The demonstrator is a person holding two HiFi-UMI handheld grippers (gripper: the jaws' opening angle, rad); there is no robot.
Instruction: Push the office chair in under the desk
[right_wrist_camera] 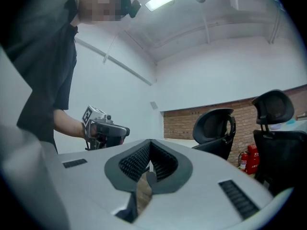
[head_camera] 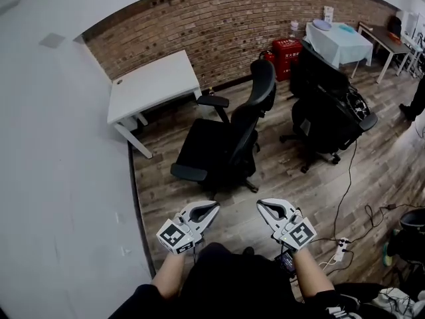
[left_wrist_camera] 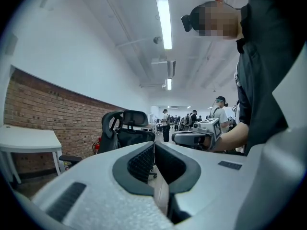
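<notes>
Head view: black mesh office chair (head_camera: 226,138) stands out from white rectangular table (head_camera: 154,85), untouched. Left claw (head_camera: 210,209) and right claw (head_camera: 263,205) both pressed together, empty, short of it. Whole push left to do.

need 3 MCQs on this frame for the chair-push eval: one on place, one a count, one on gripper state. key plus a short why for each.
1. In the head view, where does the white desk stand relative to the nearer office chair?
A) to its left, by the brick wall
B) to its right
C) far right, past both chairs

2. How many black office chairs show in the head view?
A) one
B) two
C) four

3. The left gripper and right gripper are:
A) both shut, empty
B) both wide open
C) left shut, right wide open

Key:
1 A: the desk sits left of the chair, against the wall.
2 B: the nearer chair plus a second chair to its right.
3 A: each gripper view shows its jaws together with nothing between them.
</notes>
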